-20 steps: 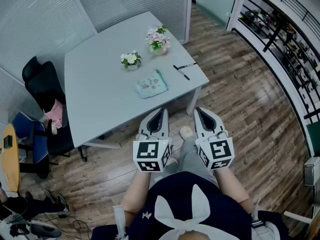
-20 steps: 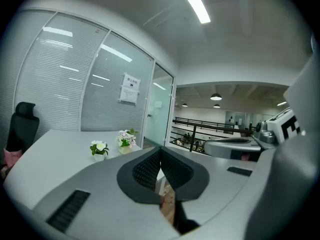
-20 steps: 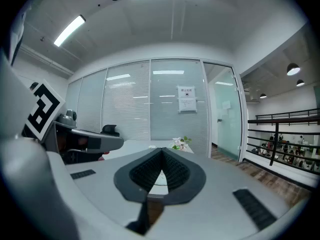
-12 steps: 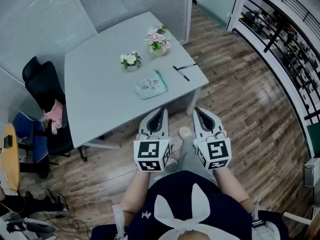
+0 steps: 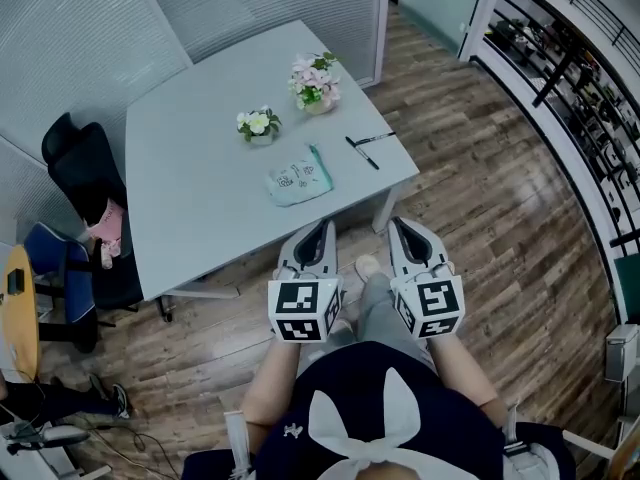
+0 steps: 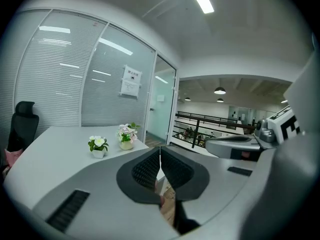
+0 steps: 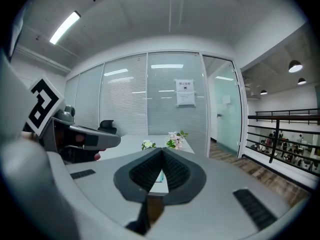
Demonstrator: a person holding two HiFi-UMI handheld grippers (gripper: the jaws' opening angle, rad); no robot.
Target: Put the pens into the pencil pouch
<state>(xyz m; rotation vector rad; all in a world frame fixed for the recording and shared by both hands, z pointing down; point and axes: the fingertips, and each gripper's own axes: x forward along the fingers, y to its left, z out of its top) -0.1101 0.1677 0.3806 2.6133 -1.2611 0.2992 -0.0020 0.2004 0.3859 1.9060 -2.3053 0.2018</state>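
On the table point(image 5: 190, 208), flower pots point(image 5: 315, 83) stand beyond pencil pouch point(image 5: 298, 180) and pens point(image 5: 362, 152).

Wood plank floor point(image 5: 480, 168), pale table point(image 5: 190, 198), black office chair point(image 5: 85, 168), blinded glass walls point(image 5: 90, 18), black railing point(image 7: 280, 116)

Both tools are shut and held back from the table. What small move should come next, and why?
Probably carry the right gripper forward toward the two black pens on the pale grey table, opening its jaws: it is shut, empty and short of the table.
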